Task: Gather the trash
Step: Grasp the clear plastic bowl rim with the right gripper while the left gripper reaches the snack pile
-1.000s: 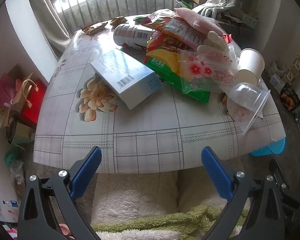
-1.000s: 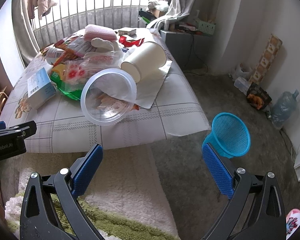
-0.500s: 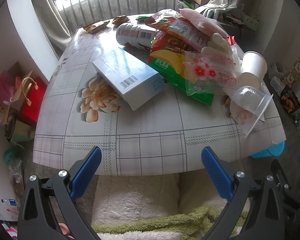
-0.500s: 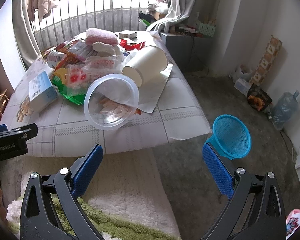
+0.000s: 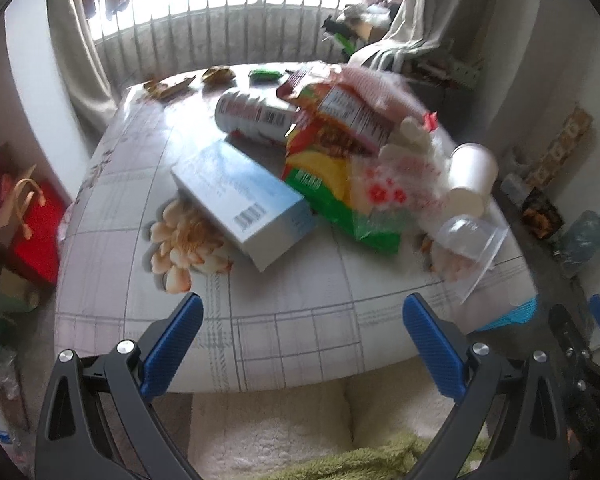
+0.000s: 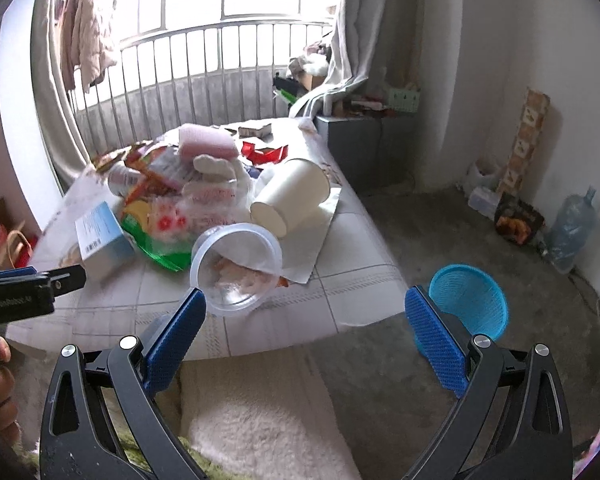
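Note:
A heap of trash lies on a low table (image 5: 284, 320) with a checked cloth. In it are a light blue box (image 5: 240, 204), a green and yellow snack bag (image 5: 328, 184), a can on its side (image 5: 256, 114), a white paper cup (image 5: 470, 172) and a clear plastic cup (image 5: 468, 240). The clear plastic cup (image 6: 236, 268) and the paper cup (image 6: 292, 196) also show in the right wrist view. A blue mesh bin (image 6: 468, 300) stands on the floor right of the table. My left gripper (image 5: 302, 312) is open before the table's near edge. My right gripper (image 6: 306, 304) is open and holds nothing.
A cream rug (image 6: 260, 420) lies in front of the table. A railing and curtains stand behind it. A red bag (image 5: 36, 224) and clutter sit on the floor at the left. A water bottle (image 6: 572, 228) and packets line the right wall.
Both grippers have moved forward and tilted up, so the table and trash sit closer and lower in view. Both stay open.

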Tool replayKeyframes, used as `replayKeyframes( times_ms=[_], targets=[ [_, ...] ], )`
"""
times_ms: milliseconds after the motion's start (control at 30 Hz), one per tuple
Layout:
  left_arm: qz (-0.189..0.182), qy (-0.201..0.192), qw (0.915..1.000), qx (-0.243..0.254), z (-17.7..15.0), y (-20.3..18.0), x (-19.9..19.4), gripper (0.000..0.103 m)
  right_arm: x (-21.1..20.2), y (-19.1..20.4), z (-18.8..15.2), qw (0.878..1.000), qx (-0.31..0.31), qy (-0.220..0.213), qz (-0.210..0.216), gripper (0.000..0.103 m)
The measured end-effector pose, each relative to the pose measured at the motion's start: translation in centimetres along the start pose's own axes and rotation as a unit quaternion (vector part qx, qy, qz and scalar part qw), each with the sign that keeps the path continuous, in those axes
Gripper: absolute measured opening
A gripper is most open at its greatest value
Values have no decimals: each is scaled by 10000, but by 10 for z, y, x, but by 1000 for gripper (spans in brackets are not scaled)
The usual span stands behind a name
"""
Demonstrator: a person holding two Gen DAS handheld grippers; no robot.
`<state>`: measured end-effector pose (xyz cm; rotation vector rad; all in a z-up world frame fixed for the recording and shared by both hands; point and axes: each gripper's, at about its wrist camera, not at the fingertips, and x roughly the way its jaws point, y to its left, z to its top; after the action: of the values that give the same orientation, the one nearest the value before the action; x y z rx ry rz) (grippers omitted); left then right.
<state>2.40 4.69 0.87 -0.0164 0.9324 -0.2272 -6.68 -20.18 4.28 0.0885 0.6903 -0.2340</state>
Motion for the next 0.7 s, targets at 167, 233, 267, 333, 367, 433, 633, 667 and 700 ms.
replayKeyframes(
  times_ms=[167,233,267,333,367,433,633,667,700],
  targets=[
    [-693,-462,9965,31,4,2,-9,98,-3,-8,4,9997,212,-4,96,95],
    [-892,-619,9940,158,7,-3,-12,98,-3,-15,6,9992,338,-18,207,95],
    [-938,-673,9931,217,8,-6,-13,98,-3,-17,6,9991,357,-11,245,91],
    [-1099,-904,9892,351,10,-13,-20,98,3,-22,9,9984,394,48,396,85],
    [-1169,-1056,9867,400,11,-17,-24,98,7,-25,10,9980,422,91,461,81],
    [-1307,-1208,9829,475,13,-23,-27,98,18,-31,12,9964,487,242,649,73],
    [-1317,-1301,9802,701,16,-43,-32,98,53,-45,15,9890,591,609,1209,56],
    [-1412,-1228,9801,655,18,-43,-30,98,58,-44,15,9880,551,642,1291,54],
    [-1517,-1149,9799,594,19,-42,-29,98,66,-44,15,9862,494,698,1419,53]
  ],
)
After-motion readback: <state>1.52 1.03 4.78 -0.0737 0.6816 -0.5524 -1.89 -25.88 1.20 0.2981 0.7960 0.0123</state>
